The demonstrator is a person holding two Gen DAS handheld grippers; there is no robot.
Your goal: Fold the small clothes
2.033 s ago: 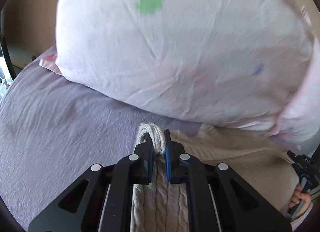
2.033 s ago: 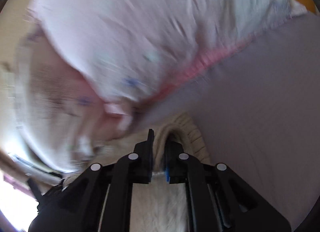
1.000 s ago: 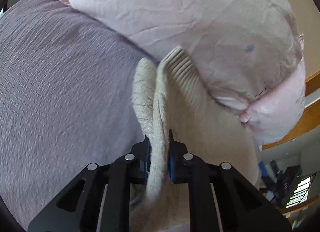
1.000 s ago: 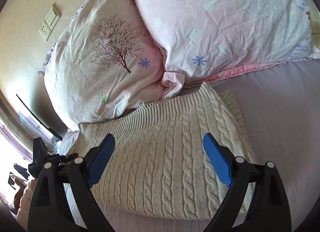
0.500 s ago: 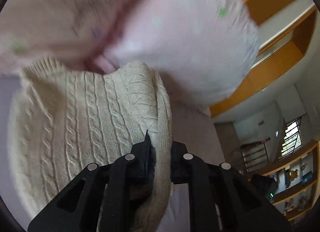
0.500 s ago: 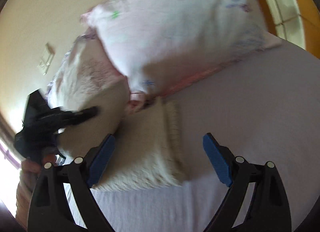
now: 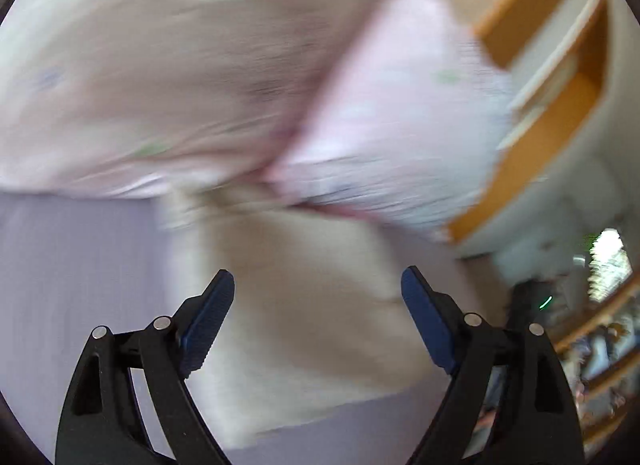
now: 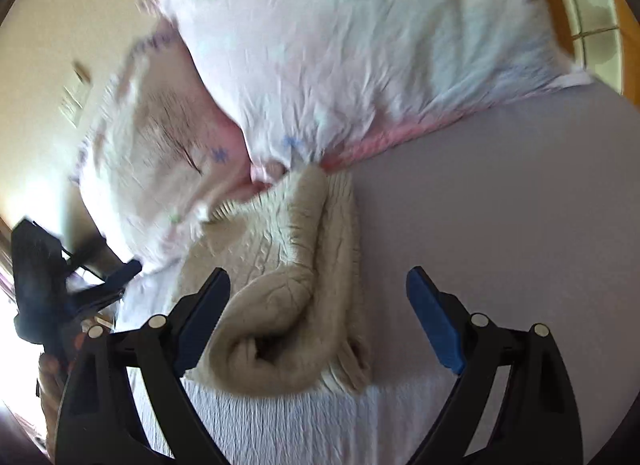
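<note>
A cream cable-knit sweater point(image 8: 288, 285) lies folded over itself on the lilac bedsheet point(image 8: 500, 225), its far end against the pillows. In the blurred left wrist view the sweater point(image 7: 304, 305) lies flat between and beyond my fingers. My left gripper point(image 7: 318, 321) is open and empty just above the sweater. It also shows in the right wrist view point(image 8: 72, 289) at the far left, held by a hand. My right gripper point(image 8: 320, 317) is open and empty, hovering over the sweater's near right part.
Two pink-white patterned pillows point(image 8: 360, 57) point(image 8: 160, 153) lean at the head of the bed behind the sweater. A wooden window frame point(image 7: 540, 77) and shelves point(image 7: 600, 337) stand at the right of the left wrist view. A wall switch plate point(image 8: 76, 93) is at the left.
My left gripper let go of the sweater edge it carried over and opened wide. The sweater now lies folded in half. My right gripper stayed open and came closer to the sweater.
</note>
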